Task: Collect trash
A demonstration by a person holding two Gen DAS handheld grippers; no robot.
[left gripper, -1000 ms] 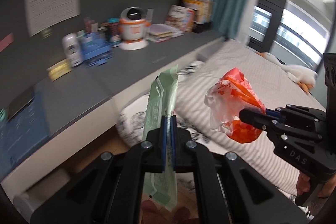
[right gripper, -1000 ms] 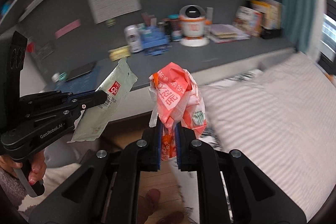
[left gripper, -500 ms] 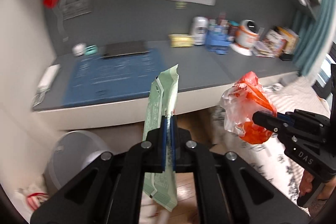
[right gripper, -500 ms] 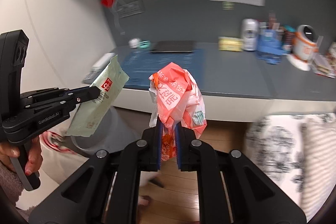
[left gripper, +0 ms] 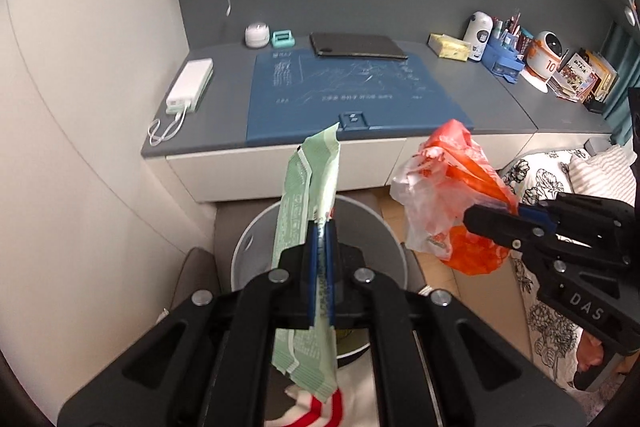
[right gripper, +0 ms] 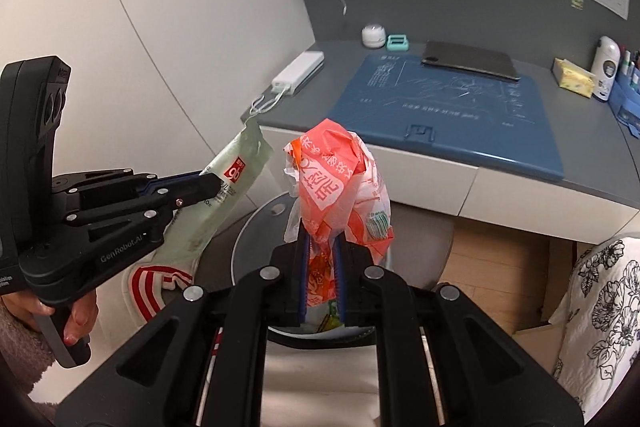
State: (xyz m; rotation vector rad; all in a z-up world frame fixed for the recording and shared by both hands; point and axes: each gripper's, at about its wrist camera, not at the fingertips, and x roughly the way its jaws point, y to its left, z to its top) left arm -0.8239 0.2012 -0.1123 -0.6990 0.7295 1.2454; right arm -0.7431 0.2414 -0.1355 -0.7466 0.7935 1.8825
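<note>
Left wrist view: left gripper [left gripper: 320, 227] is clamped on a green wrapper [left gripper: 310, 195], long axis upright, w/ the bin [left gripper: 396, 243] directly below.

Right wrist view: right gripper [right gripper: 322, 247] pinches an orange bag [right gripper: 340, 187]; bin just below and ahead.

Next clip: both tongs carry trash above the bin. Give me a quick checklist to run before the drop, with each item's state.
1. Left tongs pinch the green wrapper: ok.
2. Right tongs pinch the orange bag: ok.
3. Bin mouth open beneath the wrapper: ok.
4. Orange bag over the bin mouth: cannot tell; the left wrist view shows it toward the rim's right side.
5. Room left inside the bin: cannot tell, the tongs hide most of it.
6. The two tongs apart from each other: ok.
</note>
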